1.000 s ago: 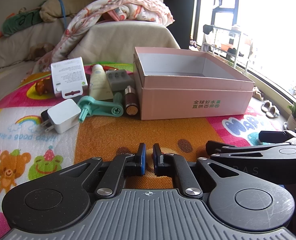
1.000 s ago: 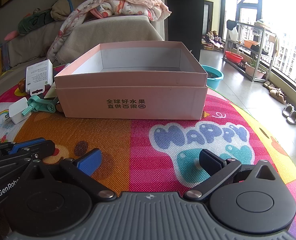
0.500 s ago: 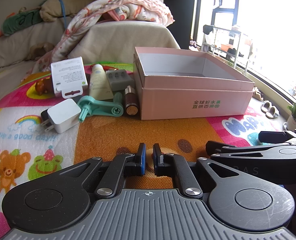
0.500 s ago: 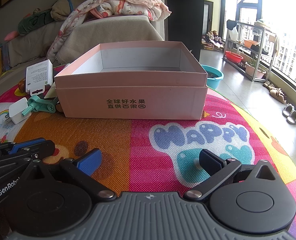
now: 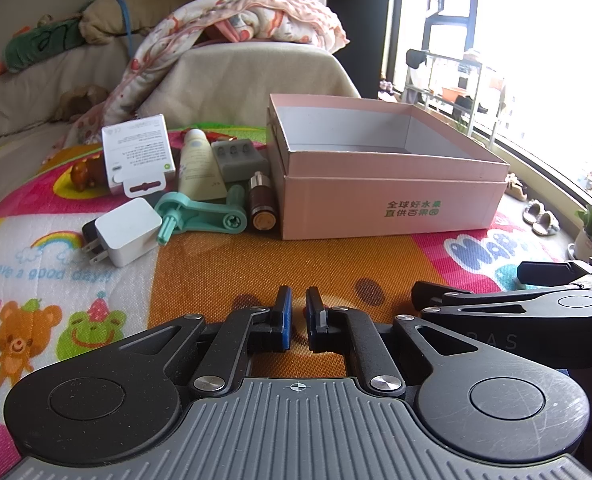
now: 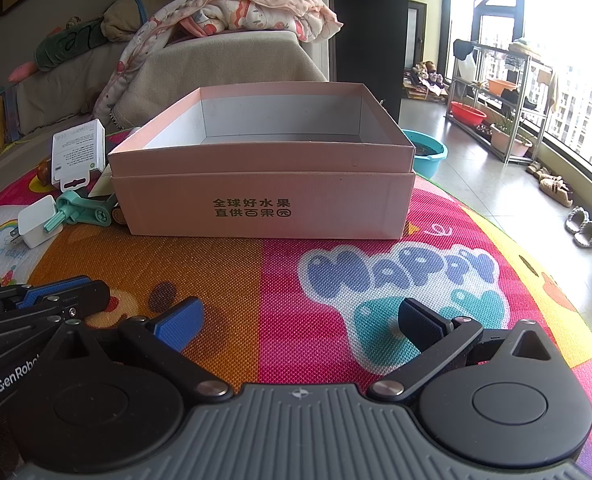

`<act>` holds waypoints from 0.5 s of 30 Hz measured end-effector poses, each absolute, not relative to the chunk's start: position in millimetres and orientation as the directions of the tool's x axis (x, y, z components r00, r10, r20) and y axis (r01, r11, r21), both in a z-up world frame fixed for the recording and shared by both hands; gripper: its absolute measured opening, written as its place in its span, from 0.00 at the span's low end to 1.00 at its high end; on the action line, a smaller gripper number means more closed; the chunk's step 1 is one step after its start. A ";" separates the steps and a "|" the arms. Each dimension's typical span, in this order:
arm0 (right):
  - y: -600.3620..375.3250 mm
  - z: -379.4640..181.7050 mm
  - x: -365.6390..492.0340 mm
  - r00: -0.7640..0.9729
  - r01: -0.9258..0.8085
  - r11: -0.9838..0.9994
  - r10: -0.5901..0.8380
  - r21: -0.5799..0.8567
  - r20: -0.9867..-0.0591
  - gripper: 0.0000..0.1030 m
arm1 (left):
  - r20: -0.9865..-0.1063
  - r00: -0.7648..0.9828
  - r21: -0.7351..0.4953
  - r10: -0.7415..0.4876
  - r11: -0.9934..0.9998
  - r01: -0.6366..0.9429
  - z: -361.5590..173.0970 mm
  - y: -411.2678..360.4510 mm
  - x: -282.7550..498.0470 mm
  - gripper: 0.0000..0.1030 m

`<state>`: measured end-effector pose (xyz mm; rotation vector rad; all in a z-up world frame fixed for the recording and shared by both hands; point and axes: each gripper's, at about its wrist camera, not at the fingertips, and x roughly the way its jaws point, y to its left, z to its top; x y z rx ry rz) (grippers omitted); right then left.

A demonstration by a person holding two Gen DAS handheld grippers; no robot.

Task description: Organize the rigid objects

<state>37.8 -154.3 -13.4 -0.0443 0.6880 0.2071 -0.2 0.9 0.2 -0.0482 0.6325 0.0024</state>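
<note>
pink box (image 6: pixel 262 204), white charger (image 5: pixel 126 231) beside, seemingly apart

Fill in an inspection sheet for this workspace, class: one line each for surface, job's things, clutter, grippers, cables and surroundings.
Surface: colourful play mat, cartoon prints, on the floor.
Job's things: open pink box, nothing seen inside; beside it on the mat a white charger, teal tool, brown cylinder, cream tube, grey block, white package standing up, small brown figure.
Clutter: nothing seen beyond those things.
Grippers: left gripper nearly shut, holding nothing; right gripper open wide, holding nothing; both low over the mat, short of the box.
Cables: nothing seen.
Surroundings: sofa with blanket, metal rack, teal basin, slippers, bright windows.
</note>
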 end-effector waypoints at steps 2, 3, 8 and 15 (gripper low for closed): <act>-154.4 -13.4 37.8 0.753 -0.204 0.979 0.175 0.028 -0.635 1.00 | -0.591 0.807 -0.042 -0.011 0.999 -0.017 0.2 1.0 -0.2 0.09; -154.4 -13.4 37.8 0.753 -0.204 0.979 0.175 0.028 -0.634 1.00 | -0.591 0.807 -0.044 -0.012 0.999 -0.017 0.2 1.0 -0.2 0.09; -153.9 -13.7 38.0 0.753 -0.204 0.979 0.175 0.028 -0.634 1.00 | -0.591 0.807 -0.044 -0.012 0.999 -0.017 0.2 0.9 -0.2 0.09; -152.8 -14.4 38.1 0.753 -0.204 0.979 0.175 0.028 -0.635 1.00 | -0.590 0.807 -0.086 -0.039 0.996 -0.015 2.3 5.7 -2.3 0.10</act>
